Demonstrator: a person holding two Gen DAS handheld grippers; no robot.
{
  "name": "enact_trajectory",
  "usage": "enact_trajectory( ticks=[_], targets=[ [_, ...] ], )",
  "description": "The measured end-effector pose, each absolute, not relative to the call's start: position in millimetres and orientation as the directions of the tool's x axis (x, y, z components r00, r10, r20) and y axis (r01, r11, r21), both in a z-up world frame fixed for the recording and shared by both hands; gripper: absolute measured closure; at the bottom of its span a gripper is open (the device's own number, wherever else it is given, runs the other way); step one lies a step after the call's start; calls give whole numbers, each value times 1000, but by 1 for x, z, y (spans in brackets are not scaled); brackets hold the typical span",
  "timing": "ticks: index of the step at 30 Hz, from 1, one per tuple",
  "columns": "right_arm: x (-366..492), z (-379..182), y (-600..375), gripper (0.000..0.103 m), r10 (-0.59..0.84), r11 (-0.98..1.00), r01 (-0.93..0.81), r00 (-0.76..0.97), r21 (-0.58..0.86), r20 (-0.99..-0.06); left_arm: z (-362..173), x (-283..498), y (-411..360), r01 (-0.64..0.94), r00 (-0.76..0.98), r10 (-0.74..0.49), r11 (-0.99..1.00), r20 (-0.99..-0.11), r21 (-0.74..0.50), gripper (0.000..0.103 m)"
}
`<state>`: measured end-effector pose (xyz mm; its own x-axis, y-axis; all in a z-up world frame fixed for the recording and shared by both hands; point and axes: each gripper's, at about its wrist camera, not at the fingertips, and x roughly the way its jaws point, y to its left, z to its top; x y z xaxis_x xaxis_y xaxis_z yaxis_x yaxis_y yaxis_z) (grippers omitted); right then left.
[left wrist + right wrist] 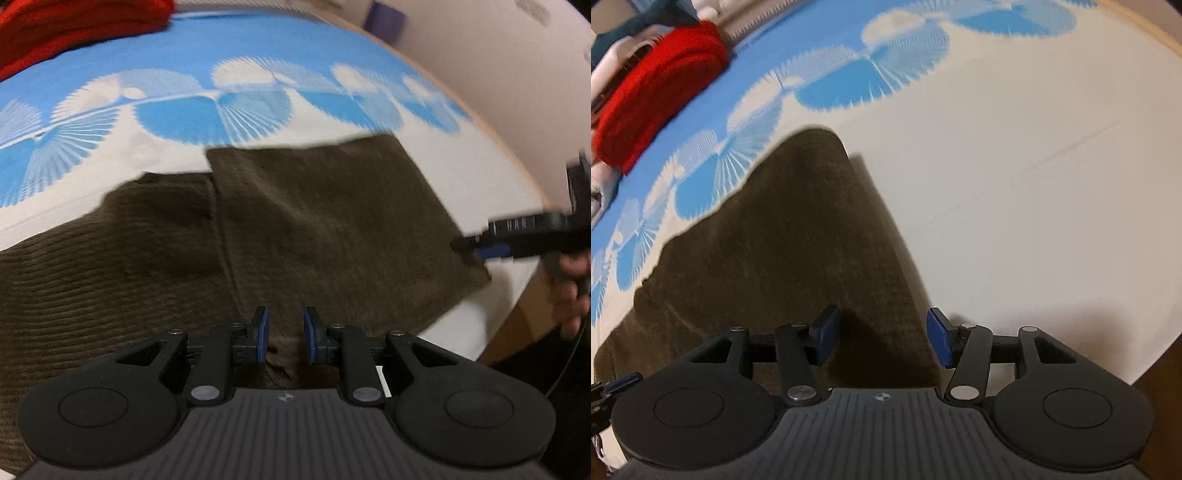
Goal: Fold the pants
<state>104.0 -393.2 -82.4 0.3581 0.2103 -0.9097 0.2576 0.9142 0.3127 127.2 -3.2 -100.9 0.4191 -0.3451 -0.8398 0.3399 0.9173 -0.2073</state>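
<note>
Dark brown corduroy pants (258, 229) lie on a blue and white bedsheet (184, 48), with one part folded over the rest. My left gripper (286, 338) hovers just above the near edge of the pants, jaws a little apart with brown cloth showing between them, nothing clamped. My right gripper (882, 338) is open wide over the right edge of the folded pants (798, 240). It also shows at the right of the left wrist view (480, 249), by the pants' corner.
A red folded cloth (661, 88) lies at the far left of the bed, also in the left wrist view (74, 26). Plain white sheet (1034, 166) spreads right of the pants. The bed's wooden edge (532, 317) and a wall lie to the right.
</note>
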Motion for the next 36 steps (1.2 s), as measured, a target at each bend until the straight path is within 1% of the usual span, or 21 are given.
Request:
enact_trajectory(
  ticks=[3, 4, 7, 15, 16, 17, 18, 19, 20, 21, 22, 23, 24, 25, 27, 30, 32, 34, 36],
  targets=[
    [103, -85, -392, 45, 220, 912, 260, 341, 317, -914, -121, 125, -17, 380, 348, -265, 917, -899, -123, 79],
    [103, -86, -392, 43, 227, 911, 260, 333, 321, -915, -124, 125, -18, 378, 338, -261, 918, -904, -123, 79],
    [101, -89, -394, 38, 250, 902, 269, 313, 338, -916, -122, 127, -13, 351, 342, -278, 924, -897, -153, 79],
    [100, -89, -391, 38, 252, 908, 249, 315, 336, -915, -103, 133, 6, 264, 442, -296, 945, -847, -193, 78],
    [100, -88, -390, 41, 249, 910, 245, 317, 333, -915, -99, 133, 6, 254, 453, -298, 947, -840, -199, 78],
    [99, -87, -390, 48, 241, 914, 242, 321, 325, -916, -95, 134, 8, 245, 464, -303, 947, -832, -208, 77],
    [98, -85, -390, 52, 234, 917, 237, 330, 320, -915, -93, 135, 9, 239, 475, -310, 946, -824, -218, 76],
    [96, -83, -390, 63, 234, 916, 236, 342, 325, -910, -89, 134, 9, 235, 488, -316, 945, -813, -227, 75],
    [94, -79, -389, 71, 239, 914, 228, 360, 334, -902, -85, 133, 9, 233, 505, -322, 944, -801, -233, 73],
    [92, -73, -387, 73, 242, 918, 206, 385, 339, -890, -81, 131, 9, 234, 517, -330, 942, -790, -240, 72],
    [88, -62, -380, 76, 242, 928, 161, 429, 337, -870, -75, 130, 10, 239, 531, -347, 937, -773, -256, 71],
    [84, -48, -372, 78, 249, 939, 91, 484, 332, -839, -71, 128, 11, 245, 541, -365, 930, -757, -274, 64],
    [79, -35, -362, 78, 261, 949, 14, 531, 316, -806, -66, 127, 12, 252, 553, -389, 921, -737, -297, 55],
    [71, -20, -350, 78, 286, 953, -85, 580, 292, -763, -61, 126, 13, 263, 565, -421, 907, -710, -329, 50],
    [58, -3, -330, 78, 356, 934, -245, 627, 259, -693, -53, 126, 15, 289, 570, -500, 865, -652, -411, 32],
    [41, 8, -298, 79, 446, 879, -445, 636, 172, -630, -46, 129, 17, 308, 556, -592, 798, -583, -517, 27],
    [31, 8, -277, 79, 474, 836, -542, 626, 92, -619, -43, 132, 17, 308, 554, -633, 759, -541, -573, 24],
    [22, 4, -258, 79, 486, 789, -615, 609, 14, -627, -44, 135, 16, 300, 546, -650, 741, -528, -601, 23],
    [18, 0, -244, 79, 494, 756, -655, 592, -22, -636, -48, 141, 11, 286, 528, -651, 741, -546, -608, 23]
  ],
)
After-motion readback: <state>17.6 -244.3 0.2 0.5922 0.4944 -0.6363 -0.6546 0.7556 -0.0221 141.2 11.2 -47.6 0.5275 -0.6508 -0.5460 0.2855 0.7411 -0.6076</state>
